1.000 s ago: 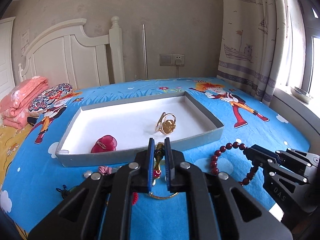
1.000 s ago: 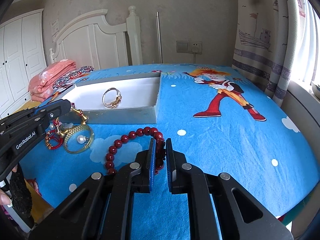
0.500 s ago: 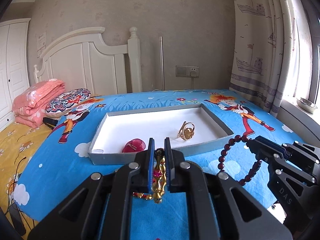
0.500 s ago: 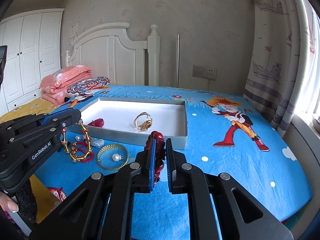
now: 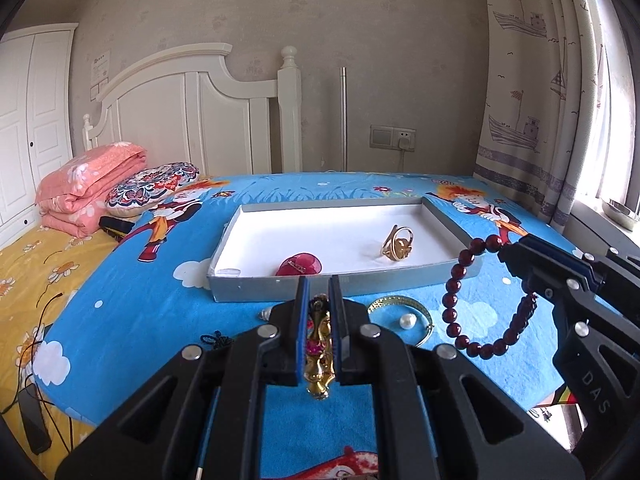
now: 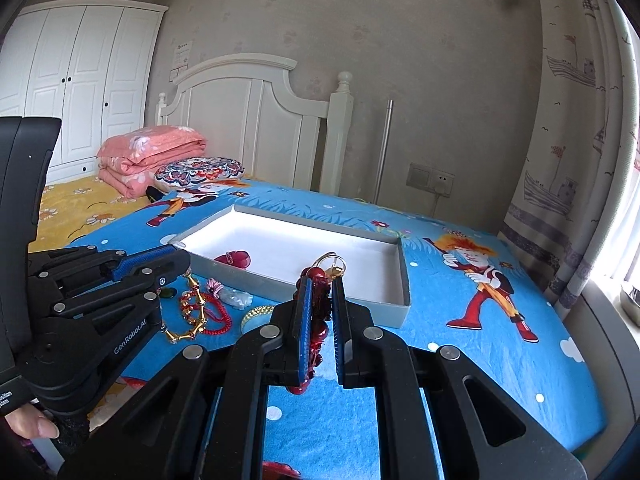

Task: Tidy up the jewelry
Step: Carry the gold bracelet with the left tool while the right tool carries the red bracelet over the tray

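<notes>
Now, by item:

Left gripper (image 5: 319,312): clamped on a gold chain with red beads (image 5: 319,344), which sits between its two blue-lined fingers and hangs down below them; from the right wrist view the same chain (image 6: 192,312) drops from the fingertips in a dangling loop above the blue bedspread (image 5: 132,312).

Right gripper (image 6: 319,312): closed on a dark red bead bracelet (image 6: 318,308), beads bunched between the fingers and spilling out beneath them. From the left wrist view the bracelet (image 5: 456,304) hangs as an open ring from the gripper's tip (image 5: 505,252), lifted clear of the bedspread, just in front of the near right corner of the tray.

Tray (image 5: 344,284): shallow grey box with a white floor, lying on the bedspread ahead of both grippers.

Inside the tray: a gold ring (image 5: 397,244) toward the right, a small red piece (image 5: 299,265) against the near wall.

On the bedspread, before the tray: a gold bangle with a pearl (image 5: 404,312) between the two grippers, near the left one; a pale clear piece (image 6: 236,298) and a red cord (image 6: 218,316) under the hanging chain.

Farther back: folded pink blanket (image 5: 88,188), patterned cushion (image 5: 154,186), white headboard (image 5: 192,120).

Person's hand (image 6: 28,426): a thumb shows at the left gripper's handle.
</notes>
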`<state>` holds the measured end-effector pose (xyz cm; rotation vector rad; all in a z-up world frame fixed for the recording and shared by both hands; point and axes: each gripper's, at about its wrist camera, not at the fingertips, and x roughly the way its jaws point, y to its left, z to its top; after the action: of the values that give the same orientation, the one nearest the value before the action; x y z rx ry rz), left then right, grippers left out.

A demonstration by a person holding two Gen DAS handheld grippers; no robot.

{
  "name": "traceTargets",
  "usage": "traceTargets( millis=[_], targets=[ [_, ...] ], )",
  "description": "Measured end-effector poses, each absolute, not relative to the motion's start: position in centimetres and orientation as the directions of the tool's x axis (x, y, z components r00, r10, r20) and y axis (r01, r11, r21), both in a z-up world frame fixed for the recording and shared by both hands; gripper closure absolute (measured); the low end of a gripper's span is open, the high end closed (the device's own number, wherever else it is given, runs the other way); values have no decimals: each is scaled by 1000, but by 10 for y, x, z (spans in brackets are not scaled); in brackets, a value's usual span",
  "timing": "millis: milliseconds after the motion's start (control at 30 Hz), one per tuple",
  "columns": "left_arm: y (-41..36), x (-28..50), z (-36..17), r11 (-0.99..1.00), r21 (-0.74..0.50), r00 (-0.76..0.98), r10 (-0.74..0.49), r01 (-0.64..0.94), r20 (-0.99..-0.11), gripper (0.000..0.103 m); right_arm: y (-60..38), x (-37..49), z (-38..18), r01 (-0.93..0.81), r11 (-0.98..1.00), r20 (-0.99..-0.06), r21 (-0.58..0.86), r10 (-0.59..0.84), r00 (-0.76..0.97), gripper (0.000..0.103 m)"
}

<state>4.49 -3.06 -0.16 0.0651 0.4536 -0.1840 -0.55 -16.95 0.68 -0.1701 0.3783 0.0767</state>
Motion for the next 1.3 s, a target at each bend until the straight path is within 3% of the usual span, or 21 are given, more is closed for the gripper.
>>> traceTargets(
  millis=[733,967,1300],
  targets=[
    [-33,73,12,994,56,902,-64,97,-426,94,-171,34,12,-72,989,-385,-127,18,923,94],
    [-41,113,34,994,70,912,-47,83,-408,94,-169,78,27,-41,990,-374,-133,-12,927,94],
    [-52,204,44,995,84,892,-9,52,-452,94,-174,161,33,6,992,-425,-123,-58,903,94]
  ],
)
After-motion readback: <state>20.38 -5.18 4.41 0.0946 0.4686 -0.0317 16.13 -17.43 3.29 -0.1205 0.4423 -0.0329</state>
